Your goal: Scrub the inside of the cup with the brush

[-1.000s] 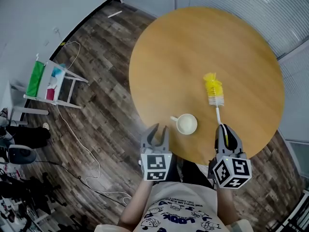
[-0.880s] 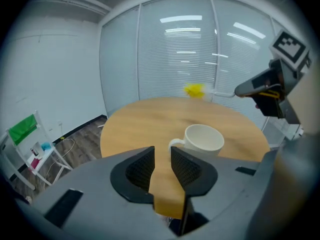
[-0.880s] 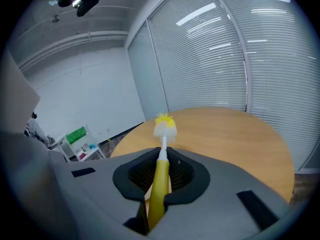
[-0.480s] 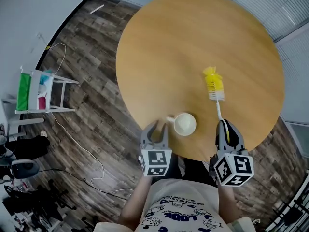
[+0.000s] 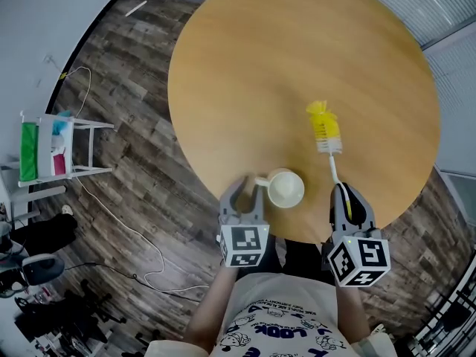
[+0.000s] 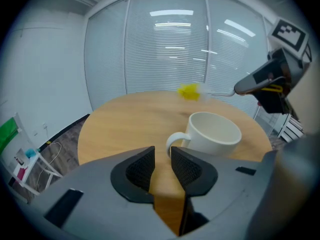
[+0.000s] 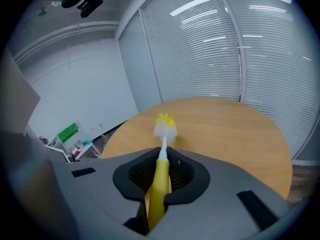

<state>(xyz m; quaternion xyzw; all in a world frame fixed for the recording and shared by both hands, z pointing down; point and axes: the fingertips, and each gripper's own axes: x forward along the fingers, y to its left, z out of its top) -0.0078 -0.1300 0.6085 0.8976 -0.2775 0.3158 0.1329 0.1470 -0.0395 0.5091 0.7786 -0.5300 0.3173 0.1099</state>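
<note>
A white cup (image 5: 285, 188) stands upright near the round wooden table's (image 5: 297, 58) front edge, its handle (image 5: 259, 180) pointing left. My left gripper (image 5: 244, 190) is open by a narrow gap, with the cup handle (image 6: 175, 140) just ahead of its tips and nothing between them. The cup (image 6: 214, 132) looks empty. My right gripper (image 5: 343, 199) is shut on the yellow handle of a bottle brush (image 5: 326, 134). The brush's yellow and white bristle head (image 7: 164, 125) points away from me, above the table to the right of the cup.
A white rack (image 5: 52, 146) with green and red items stands on the dark wood floor at the left. A thin cable (image 5: 141, 233) trails across the floor. Glass walls with blinds (image 6: 170, 49) rise beyond the table. The person's printed shirt (image 5: 282, 326) is below.
My left gripper has edged forward and right until its tips are at the cup handle. The right gripper still holds the brush in much the same place.
</note>
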